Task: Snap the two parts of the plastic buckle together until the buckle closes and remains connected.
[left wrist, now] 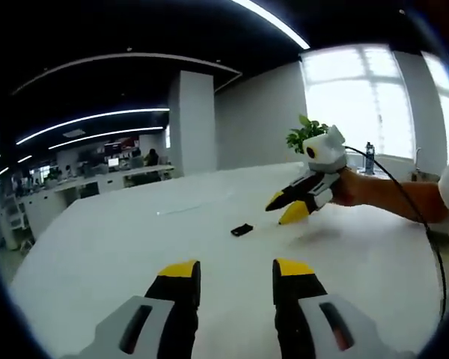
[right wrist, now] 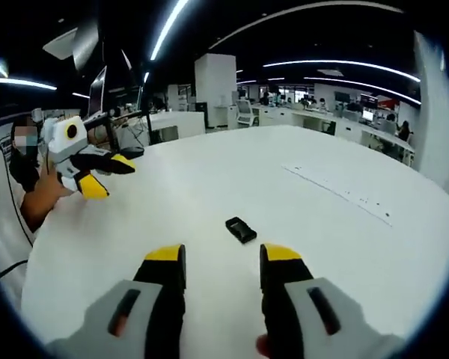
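Note:
A small black plastic buckle [left wrist: 242, 229] lies flat on the white table [left wrist: 135, 239]; the right gripper view shows the buckle [right wrist: 241, 229] just beyond my jaws. My left gripper [left wrist: 236, 278] is open and empty, short of the buckle. My right gripper [right wrist: 221, 262] is open too, with the buckle a little ahead of its yellow tips. In the left gripper view the right gripper [left wrist: 286, 207] hovers over the table to the right of the buckle, held by a hand. The left gripper [right wrist: 105, 176] appears at the left of the right gripper view, tips apart.
A potted plant [left wrist: 305, 133] and a bottle [left wrist: 369, 158] stand at the table's far edge by the bright window. A black cable [left wrist: 426, 224] runs along the arm at the right. Office desks and a white pillar [right wrist: 215, 90] lie beyond the table.

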A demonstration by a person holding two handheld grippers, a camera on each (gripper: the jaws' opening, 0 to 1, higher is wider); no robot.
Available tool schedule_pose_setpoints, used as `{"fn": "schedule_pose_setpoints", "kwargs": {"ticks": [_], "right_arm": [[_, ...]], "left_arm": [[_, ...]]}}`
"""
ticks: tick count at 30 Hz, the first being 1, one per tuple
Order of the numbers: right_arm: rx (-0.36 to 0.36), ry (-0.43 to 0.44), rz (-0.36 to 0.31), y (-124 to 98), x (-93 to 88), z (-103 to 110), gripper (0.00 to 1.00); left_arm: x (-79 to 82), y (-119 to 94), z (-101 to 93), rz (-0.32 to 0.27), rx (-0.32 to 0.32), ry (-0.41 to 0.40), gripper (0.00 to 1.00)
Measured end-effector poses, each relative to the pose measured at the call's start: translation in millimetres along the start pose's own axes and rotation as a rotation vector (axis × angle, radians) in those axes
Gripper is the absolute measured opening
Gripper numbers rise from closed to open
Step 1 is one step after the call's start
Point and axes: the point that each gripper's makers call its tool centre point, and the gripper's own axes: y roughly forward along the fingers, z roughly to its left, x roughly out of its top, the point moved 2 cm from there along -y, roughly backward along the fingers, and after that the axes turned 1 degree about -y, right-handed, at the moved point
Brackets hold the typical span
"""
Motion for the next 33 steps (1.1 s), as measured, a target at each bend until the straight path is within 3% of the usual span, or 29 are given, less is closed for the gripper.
{"fn": "schedule_pose_setpoints", "kwargs": {"ticks": [5, 17, 33], "right_arm": [[-0.051, 0.053, -0.051, -20.8, 2.0, 15.8, 0.38], [-0.220, 0.073, -0.036, -64.5, -35.7, 50.8, 0.38], [-0.365, 0.173, -0.110, -113.5, -55.4, 86.6, 0.37]], "left_arm": [[-3.7, -0.5, -0.6, 0.010, 0.015, -0.022, 0.38], [-6.7, -12.9, -3.5, -0.011, 0.062, -0.070, 0.38], [-22.0, -38.5, -10.3, -0.023, 0.120, -0.119, 0.37]]}}
